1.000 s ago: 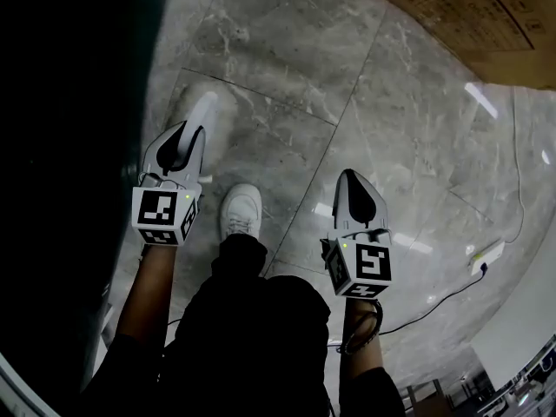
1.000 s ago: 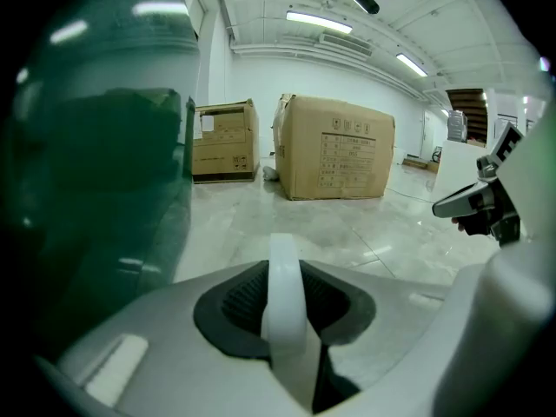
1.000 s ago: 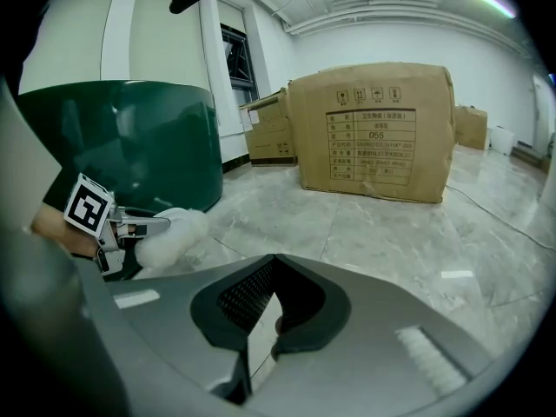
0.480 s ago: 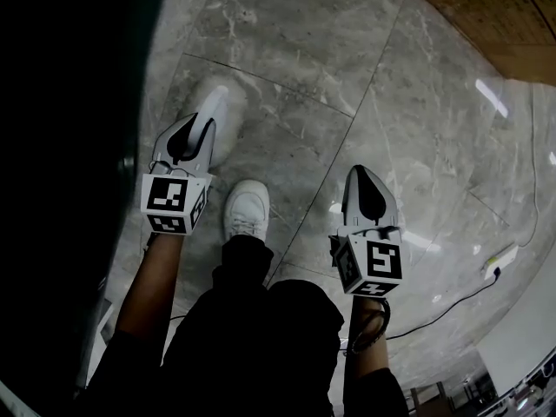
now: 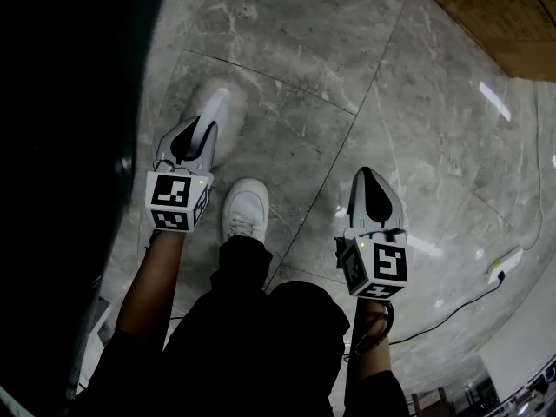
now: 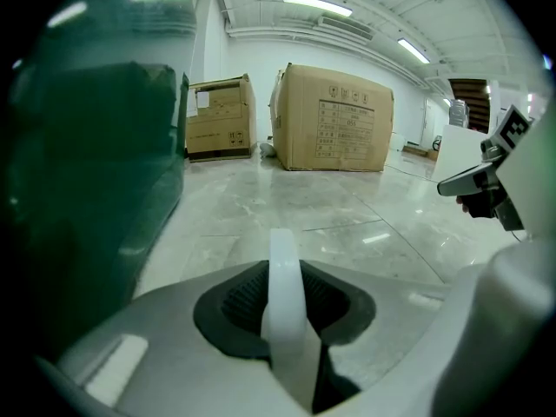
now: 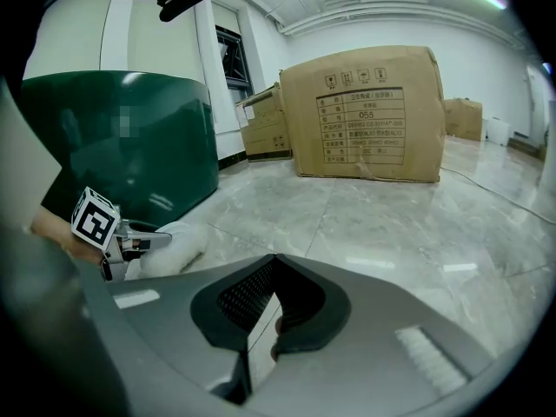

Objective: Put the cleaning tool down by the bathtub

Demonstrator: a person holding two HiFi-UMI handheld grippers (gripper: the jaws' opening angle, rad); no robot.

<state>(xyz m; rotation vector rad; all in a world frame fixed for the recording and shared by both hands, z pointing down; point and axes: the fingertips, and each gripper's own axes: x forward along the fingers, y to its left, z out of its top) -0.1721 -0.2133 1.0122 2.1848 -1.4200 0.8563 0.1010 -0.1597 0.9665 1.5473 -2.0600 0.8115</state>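
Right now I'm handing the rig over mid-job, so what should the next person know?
The left tool is shut on the white handle of the cleaning tool.
The right tool is shut and empty, held out over the floor.
The cleaning tool's fluffy head hangs low beside the dark green bathtub; I cannot tell whether it touches the floor.
Done: the cleaning tool is at the bathtub's side.
Left: set it on the floor, open the left tool, back away.
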